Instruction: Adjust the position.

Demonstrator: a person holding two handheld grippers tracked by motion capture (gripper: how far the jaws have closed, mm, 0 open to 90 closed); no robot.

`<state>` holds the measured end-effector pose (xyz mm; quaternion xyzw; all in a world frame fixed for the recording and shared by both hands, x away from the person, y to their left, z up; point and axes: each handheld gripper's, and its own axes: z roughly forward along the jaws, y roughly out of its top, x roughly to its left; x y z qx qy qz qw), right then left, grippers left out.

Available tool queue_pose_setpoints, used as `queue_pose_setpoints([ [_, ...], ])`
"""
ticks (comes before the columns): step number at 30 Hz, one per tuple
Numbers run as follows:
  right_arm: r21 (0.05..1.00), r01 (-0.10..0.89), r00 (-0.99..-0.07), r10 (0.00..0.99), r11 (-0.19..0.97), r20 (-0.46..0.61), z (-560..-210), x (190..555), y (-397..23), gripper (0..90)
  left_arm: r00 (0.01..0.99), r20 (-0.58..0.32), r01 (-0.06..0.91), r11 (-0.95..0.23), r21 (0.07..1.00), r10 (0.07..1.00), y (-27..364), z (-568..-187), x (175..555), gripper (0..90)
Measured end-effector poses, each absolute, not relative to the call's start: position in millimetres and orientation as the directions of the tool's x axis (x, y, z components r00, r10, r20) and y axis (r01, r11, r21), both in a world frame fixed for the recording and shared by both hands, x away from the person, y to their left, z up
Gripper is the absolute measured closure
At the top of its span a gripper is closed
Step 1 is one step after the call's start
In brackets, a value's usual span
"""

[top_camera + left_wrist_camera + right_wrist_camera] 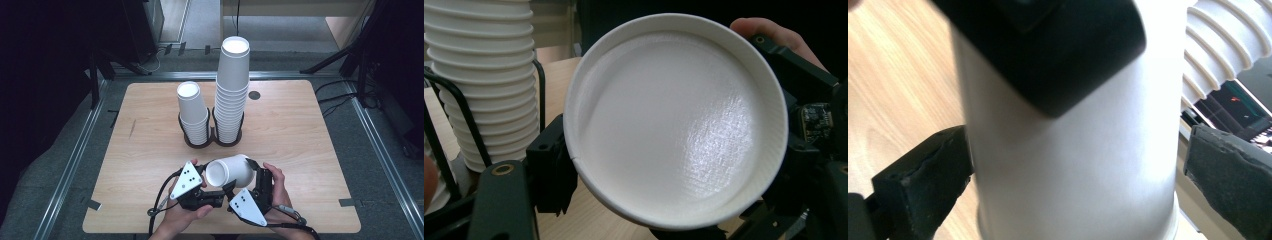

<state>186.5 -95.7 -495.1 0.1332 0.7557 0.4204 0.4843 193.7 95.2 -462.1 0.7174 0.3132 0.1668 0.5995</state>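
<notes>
Now the left gripper (216, 186) pinches an apparently empty cup (231, 171) at six o'clock from two cup stacks (215, 107), right gripper (1073, 175) spread.

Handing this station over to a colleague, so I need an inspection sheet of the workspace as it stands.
Surface: wooden table, bare apart from the items below.
Job's things: loose paper cup held on its side above the near edge; short cup stack and tall cup stack, each in a black wire holder.
Clutter: small dark disc behind the tall stack.
Grippers: left gripper shut on the cup near its rim; right gripper open, jaws either side of the cup wall.
Cables: left gripper cable trails off the near edge; floor cables at right.
Surroundings: metal rails, dark stand legs.
</notes>
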Motion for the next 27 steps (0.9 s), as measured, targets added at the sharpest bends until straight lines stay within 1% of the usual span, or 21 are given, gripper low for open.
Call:
queue_pose_setpoints([
  [11, 0.772, -0.213, -0.533, 0.591, 0.599, -0.606, -496.4, 181.8, -94.8, 0.0, 0.695, -0.198, 0.28, -0.007, 0.96, 0.692, 110.9, -464.5, 202.6, 23.4],
  [19, 0.817, -0.163, -0.567, 0.625, 0.554, -0.537, -494.0, 184.7, -100.6, 0.0, 0.667, -0.168, 0.253, -0.009, 0.968, 0.726, 115.9, -465.0, 203.9, 23.6],
  [27, 0.845, -0.082, -0.577, 0.666, 0.529, -0.473, -497.1, 191.8, -105.0, 0.0, 0.62, -0.116, 0.209, -0.021, 0.978, 0.776, 119.0, -467.5, 206.6, 23.4],
])
